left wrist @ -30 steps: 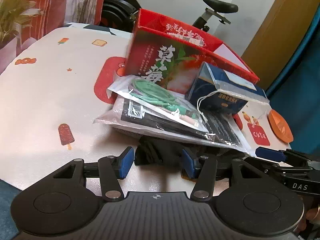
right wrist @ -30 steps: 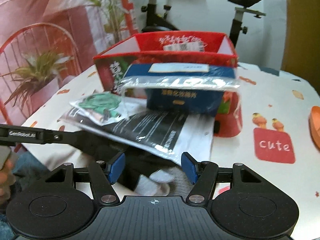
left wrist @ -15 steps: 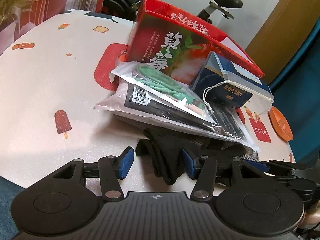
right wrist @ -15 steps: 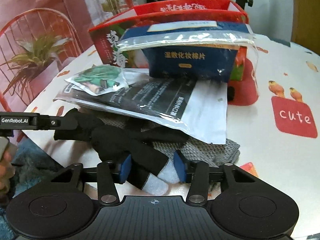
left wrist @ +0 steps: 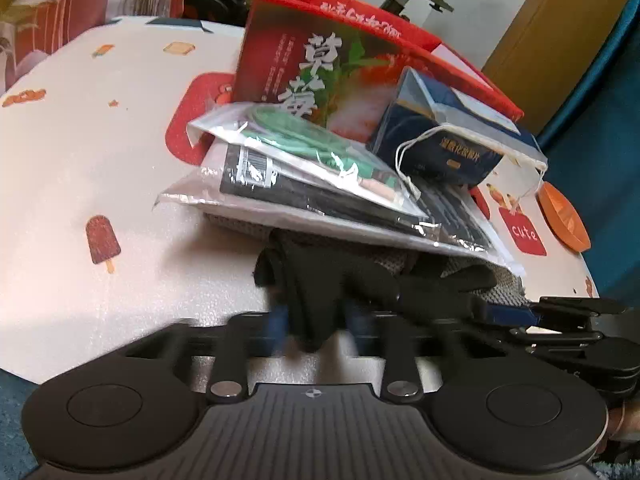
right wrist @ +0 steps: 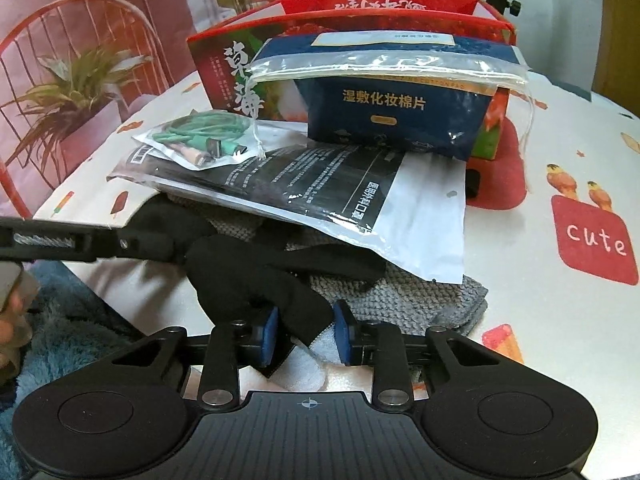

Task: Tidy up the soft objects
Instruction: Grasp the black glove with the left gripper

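The left tongs are matte black: a ribbed centre plate bearing a small white crosshair mark, flanked by two round housings with recessed discs. Two flat link arms rise from silver rivets to blue-padded fingers, which are blurred in the left wrist view. The right tongs are built the same way, and here the blue pads are sharp, rectangular and set in black holders. At the left edge of the right wrist view the side of the left tongs shows as a long black bar with a blurred white lettered strip and a small screw.
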### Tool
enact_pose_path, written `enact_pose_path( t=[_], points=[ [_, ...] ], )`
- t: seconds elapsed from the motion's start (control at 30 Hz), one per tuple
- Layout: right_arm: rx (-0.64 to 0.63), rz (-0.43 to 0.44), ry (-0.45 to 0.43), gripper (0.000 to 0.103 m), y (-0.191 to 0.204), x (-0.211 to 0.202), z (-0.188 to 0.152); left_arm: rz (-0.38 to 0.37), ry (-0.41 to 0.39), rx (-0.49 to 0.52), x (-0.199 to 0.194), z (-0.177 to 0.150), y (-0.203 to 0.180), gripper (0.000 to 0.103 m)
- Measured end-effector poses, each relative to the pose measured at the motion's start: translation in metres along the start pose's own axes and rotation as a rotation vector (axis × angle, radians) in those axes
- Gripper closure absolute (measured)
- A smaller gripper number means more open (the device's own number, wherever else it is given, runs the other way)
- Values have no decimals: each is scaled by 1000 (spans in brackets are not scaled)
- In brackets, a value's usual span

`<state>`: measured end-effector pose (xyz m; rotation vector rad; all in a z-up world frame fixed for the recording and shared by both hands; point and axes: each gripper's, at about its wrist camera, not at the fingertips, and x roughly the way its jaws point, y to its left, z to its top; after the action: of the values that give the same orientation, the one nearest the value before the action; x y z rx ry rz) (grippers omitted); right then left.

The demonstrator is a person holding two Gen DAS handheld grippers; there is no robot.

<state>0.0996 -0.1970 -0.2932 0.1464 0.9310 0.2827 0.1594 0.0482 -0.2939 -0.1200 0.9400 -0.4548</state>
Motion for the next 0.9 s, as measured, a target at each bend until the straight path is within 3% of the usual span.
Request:
enact_pose_path(
  t=[0.2, 0.23, 0.33, 0.47, 0.53, 0.6, 0.7, 0.77, 0.9],
  points=[
    [3, 3, 0, 76, -1, 0, 0, -27, -8, -29, -2, 0, 7, 82],
    [3, 3, -1, 76, -1, 0, 0, -29, -3, -35, -1, -1, 8, 79],
    [2, 3, -2, 76, 0, 0, 0, -48, -8, -54, -3, 0, 11, 45],
    [-5, 1, -2, 76, 1, 0, -1, -99, -63, -77, -10, 1, 12, 42],
    [-10, 2, -2, 75, 1, 0, -1, -86, -62, -83, -7, 3, 12, 44],
    [-17, -1, -2, 75, 1, 0, -1, -77, -44, -115, 1, 5, 15, 53],
    [-35, -4, 2, 74, 4, 0, -1, -114, -32, -190, 9, 8, 23, 62],
    [-39, -1, 6, 74, 4, -1, -1, -102, -37, -179, 10, 8, 22, 91],
    [-61, 0, 17, 70, 8, 0, -1, -60, -21, -161, 12, 7, 24, 91]
  ],
)
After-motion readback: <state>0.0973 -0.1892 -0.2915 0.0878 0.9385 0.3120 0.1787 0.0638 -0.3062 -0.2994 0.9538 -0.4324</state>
